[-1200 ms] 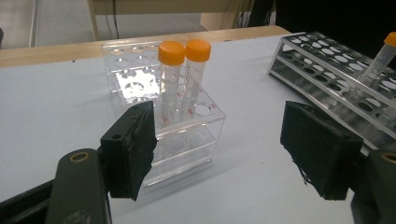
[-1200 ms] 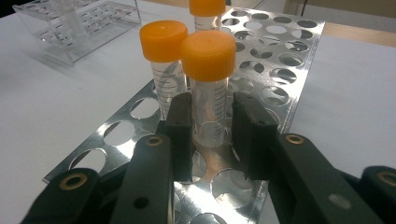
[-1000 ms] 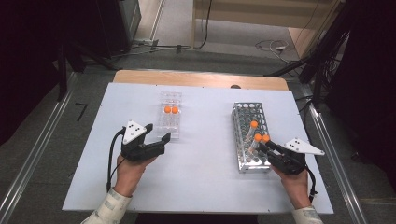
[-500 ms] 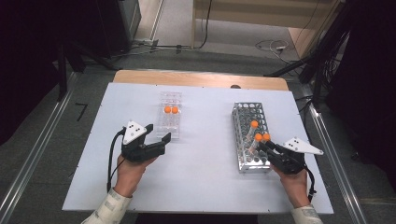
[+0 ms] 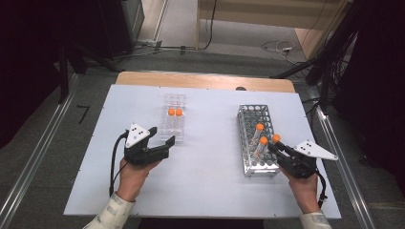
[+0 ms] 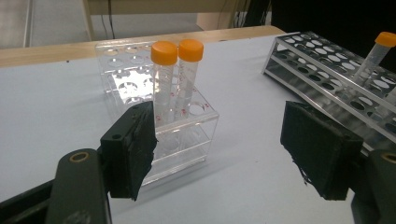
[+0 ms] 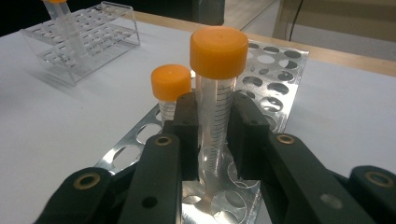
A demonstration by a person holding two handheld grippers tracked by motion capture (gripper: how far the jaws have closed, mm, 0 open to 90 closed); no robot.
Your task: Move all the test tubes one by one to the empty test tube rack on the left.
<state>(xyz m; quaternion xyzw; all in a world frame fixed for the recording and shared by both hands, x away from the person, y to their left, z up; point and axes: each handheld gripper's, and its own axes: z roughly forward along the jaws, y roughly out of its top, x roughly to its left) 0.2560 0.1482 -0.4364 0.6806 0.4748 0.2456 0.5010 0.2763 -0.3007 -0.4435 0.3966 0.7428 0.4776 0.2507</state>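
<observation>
The right gripper (image 7: 211,130) has just closed its jaws on an orange-capped tube (image 7: 215,100) standing in the metal rack (image 5: 252,143), so lifting can likely follow, while the left gripper (image 6: 219,154) hangs open beside the clear rack (image 6: 187,116) holding 2 tubes.

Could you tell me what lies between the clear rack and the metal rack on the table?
Only bare white table separates the clear rack from the metal rack, as the high view shows.

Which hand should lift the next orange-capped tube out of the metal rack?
Right. The right tool is shut on an orange-capped clear tube standing in the perforated metal rack. The left tool is open, beside the clear plastic rack, away from it.
</observation>
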